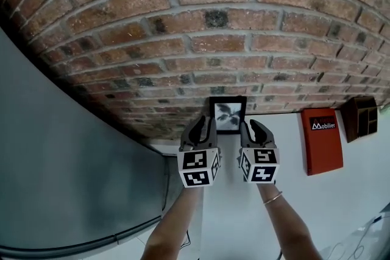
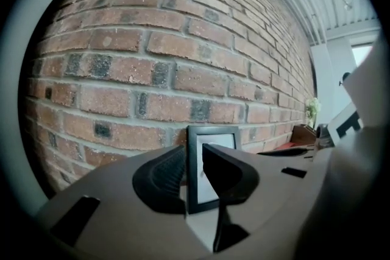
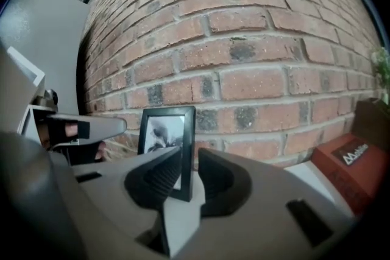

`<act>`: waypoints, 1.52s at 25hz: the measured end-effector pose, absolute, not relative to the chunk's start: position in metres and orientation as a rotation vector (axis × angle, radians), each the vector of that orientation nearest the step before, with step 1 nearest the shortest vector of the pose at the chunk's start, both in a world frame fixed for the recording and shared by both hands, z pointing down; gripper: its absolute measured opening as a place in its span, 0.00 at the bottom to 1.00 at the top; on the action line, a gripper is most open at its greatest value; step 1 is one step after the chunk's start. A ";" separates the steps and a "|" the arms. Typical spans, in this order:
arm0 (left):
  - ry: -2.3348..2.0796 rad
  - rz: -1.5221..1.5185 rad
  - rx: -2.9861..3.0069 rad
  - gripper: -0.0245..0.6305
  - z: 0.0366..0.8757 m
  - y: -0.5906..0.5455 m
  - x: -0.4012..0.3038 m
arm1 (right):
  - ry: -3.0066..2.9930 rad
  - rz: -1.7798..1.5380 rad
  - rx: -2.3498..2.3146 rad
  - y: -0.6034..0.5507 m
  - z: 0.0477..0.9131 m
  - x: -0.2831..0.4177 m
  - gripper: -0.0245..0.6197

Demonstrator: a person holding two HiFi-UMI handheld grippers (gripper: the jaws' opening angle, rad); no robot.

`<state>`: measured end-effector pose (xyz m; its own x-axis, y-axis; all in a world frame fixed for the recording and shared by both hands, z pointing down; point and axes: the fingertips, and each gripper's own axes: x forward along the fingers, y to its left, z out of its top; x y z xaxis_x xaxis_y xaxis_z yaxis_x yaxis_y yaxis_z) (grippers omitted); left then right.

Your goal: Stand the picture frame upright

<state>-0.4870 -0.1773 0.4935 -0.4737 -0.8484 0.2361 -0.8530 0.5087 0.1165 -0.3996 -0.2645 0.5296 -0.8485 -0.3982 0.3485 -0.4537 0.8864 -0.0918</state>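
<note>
Both forearms reach forward side by side, the left gripper [image 1: 200, 125] and right gripper [image 1: 255, 126] flanking the frame [image 1: 228, 114], jaws apart and empty. The frame stands upright on the table [image 1: 231, 216] against the wall [image 1: 213, 39], with a red box [image 1: 321, 140] off to its right.

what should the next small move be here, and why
Probably draw both straight back, off the frame's edges. The picture frame already stands upright at the brick wall. The left hand-held gripper and right hand-held gripper straddle its side edges with jaws apart, apparently not pressing. Backing out level should avoid tipping it.
</note>
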 end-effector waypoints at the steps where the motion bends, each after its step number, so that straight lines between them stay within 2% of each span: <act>1: -2.484 0.026 1.441 0.16 0.492 -0.175 -0.483 | -2.736 0.246 0.629 -0.262 0.526 -0.396 0.16; 5: -2.465 0.024 1.460 0.15 0.485 -0.163 -0.468 | -2.744 0.273 0.569 -0.245 0.515 -0.386 0.16; 13: -2.429 0.006 1.474 0.05 0.470 -0.129 -0.435 | -2.771 0.255 0.441 -0.207 0.485 -0.350 0.16; 26: -2.403 -0.044 1.490 0.03 0.443 -0.079 -0.374 | -2.775 0.366 0.363 -0.163 0.446 -0.273 0.15; 38: -2.398 -0.032 1.524 0.03 0.426 -0.044 -0.326 | -2.799 0.361 0.346 -0.132 0.424 -0.222 0.06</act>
